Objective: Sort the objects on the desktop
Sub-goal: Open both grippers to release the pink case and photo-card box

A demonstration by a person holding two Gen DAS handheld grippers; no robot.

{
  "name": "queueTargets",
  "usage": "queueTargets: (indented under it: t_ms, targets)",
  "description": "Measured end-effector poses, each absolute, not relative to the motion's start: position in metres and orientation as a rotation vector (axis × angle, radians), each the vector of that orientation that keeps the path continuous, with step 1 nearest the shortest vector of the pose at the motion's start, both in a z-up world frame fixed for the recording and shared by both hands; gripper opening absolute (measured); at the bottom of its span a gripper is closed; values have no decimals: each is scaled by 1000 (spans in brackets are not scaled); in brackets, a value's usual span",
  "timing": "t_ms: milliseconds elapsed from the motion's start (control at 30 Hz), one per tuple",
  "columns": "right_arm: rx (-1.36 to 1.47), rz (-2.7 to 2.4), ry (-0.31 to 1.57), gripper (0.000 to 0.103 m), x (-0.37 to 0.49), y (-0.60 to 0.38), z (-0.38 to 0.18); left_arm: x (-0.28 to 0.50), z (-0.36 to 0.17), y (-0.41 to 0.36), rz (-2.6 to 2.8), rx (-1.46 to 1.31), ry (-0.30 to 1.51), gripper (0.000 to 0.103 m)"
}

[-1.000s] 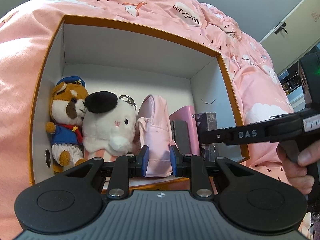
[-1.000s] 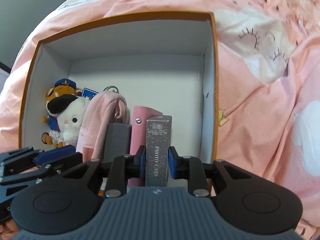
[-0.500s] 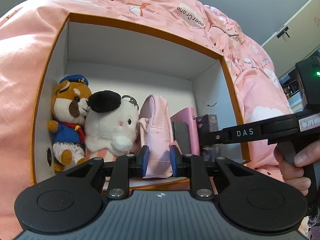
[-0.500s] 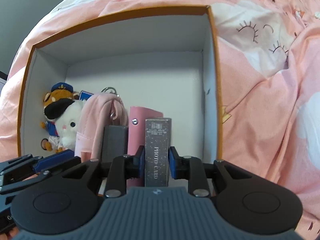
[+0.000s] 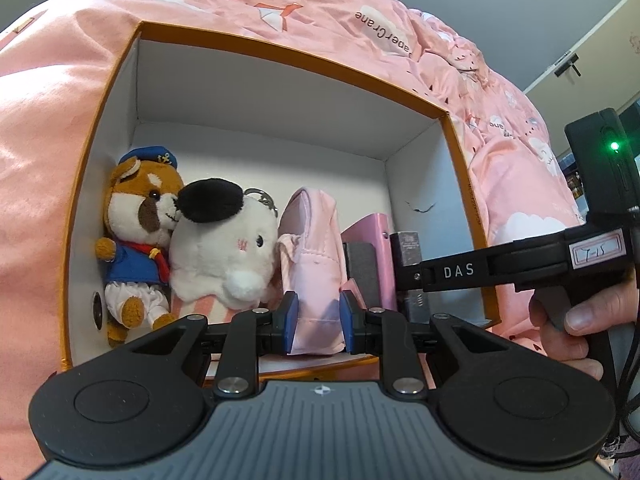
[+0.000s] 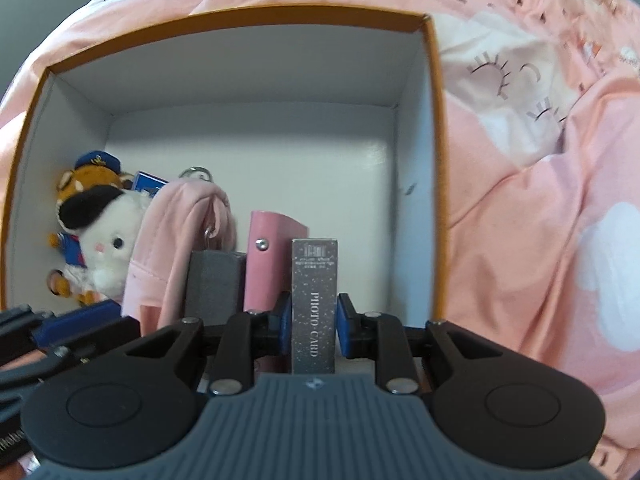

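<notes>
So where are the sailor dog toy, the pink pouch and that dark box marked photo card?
Sailor dog toy (image 5: 138, 236): left wrist view, on its face.
Pink pouch (image 5: 314, 256): left wrist view, on its front fabric.
Photo card box (image 6: 314, 280): right wrist view, on its speckled front, above the lettering.

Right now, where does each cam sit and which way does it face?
Left wrist: on the left tool, angled down into the box; its pads close on the pink pouch; right tool and a hand show.
Right wrist: on the right tool, pointing steeply down; pads grip the photo card box; left tool at lower left.
Shared: box, plushies, pouch, card box.
</notes>
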State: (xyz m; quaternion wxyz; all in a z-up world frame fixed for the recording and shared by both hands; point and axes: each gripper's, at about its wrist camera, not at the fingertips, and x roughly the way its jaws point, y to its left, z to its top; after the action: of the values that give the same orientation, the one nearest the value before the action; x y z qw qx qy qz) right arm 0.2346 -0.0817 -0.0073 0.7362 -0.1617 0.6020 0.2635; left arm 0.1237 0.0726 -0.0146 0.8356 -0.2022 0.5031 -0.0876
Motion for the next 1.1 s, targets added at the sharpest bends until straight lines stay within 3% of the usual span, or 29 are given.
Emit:
queueTargets:
  t_ms: [433,567,867,900,1100]
  targets:
    - [-175,594,1404,29,244,-100,-4,124,-18,83,-194,-484,1060,25]
    - [-139,595,1412,36,247,-107,0,125,-18,83,-199,-496,1060,25]
    - [-256,592,1346,29,239,-100,2,124,-17,82,-198,-494,1053,25]
    - [-281,598,1330,24,238,-101,3,124,-17,82,-198,-498,1050,25]
    - [-309,614,1281,23,235,-105,7,120,-9,81,-197,-476,1027,25]
